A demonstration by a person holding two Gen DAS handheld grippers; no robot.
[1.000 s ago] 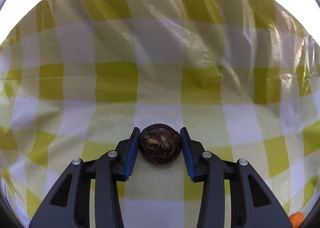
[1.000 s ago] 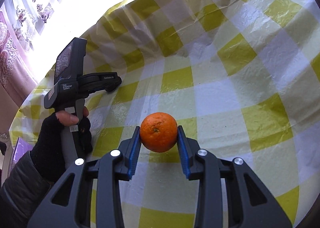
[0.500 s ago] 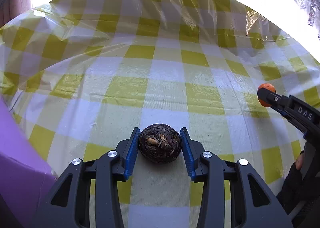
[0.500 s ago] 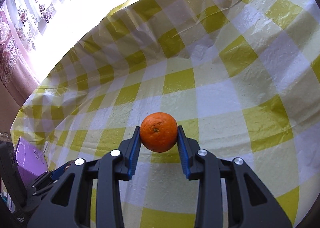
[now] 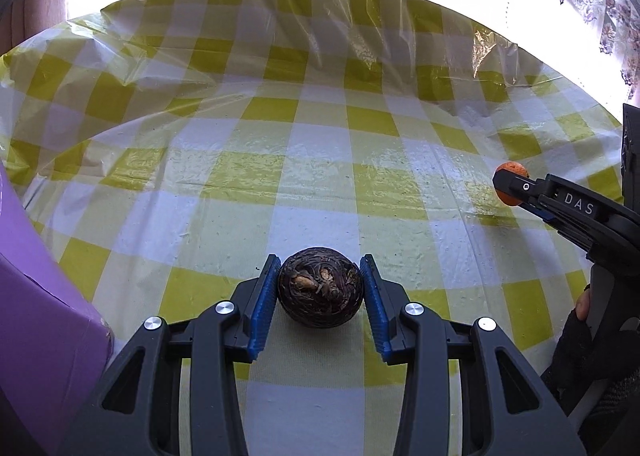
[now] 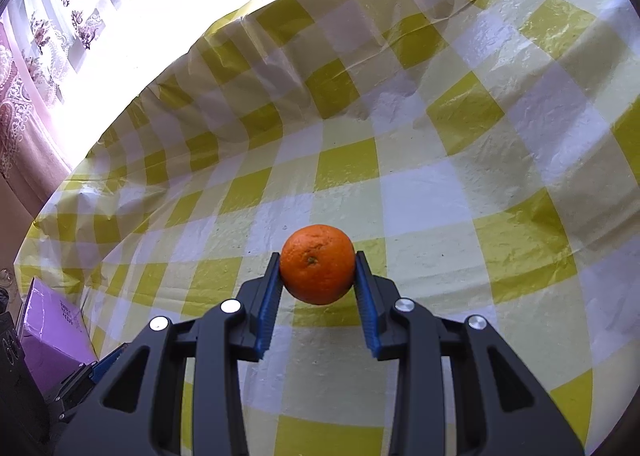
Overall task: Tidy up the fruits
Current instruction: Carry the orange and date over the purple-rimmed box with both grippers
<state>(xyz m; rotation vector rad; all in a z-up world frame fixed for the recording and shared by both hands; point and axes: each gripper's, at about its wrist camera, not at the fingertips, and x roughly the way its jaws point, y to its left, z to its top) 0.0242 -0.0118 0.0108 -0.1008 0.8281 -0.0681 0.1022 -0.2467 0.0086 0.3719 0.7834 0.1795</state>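
The left gripper [image 5: 320,292] is squeezing a dark brown, round, wrinkly fruit [image 5: 320,288] between its blue pads. The right gripper [image 6: 317,276] is squeezing a small round orange fruit with bumpy skin [image 6: 317,264] the same way. Both fruits are up off the yellow and white checked plastic tablecloth [image 5: 312,160].

The orange fruit looks light and a bit soft, so I think a hard squeeze could squash it. Its skin is bumpy, so it should not slip much. The dark fruit looks harder and rough, with a dry, stringy top. Both are round, so they may roll when let go. Holding each one across its fat middle, like now, seems best.

In the left view, the orange fruit and its holder sit at 3 o'clock, well apart from the dark fruit. A purple box [image 5: 44,296] is close at 8 o'clock, and it could get bumped. The far edge of the table curves from 10 to 2 o'clock, by a bright window with lacy curtains [image 6: 48,56]. The middle of the cloth has lots of room. The cloth is crinkly and shiny, so fruit might slide or roll toward the edge.
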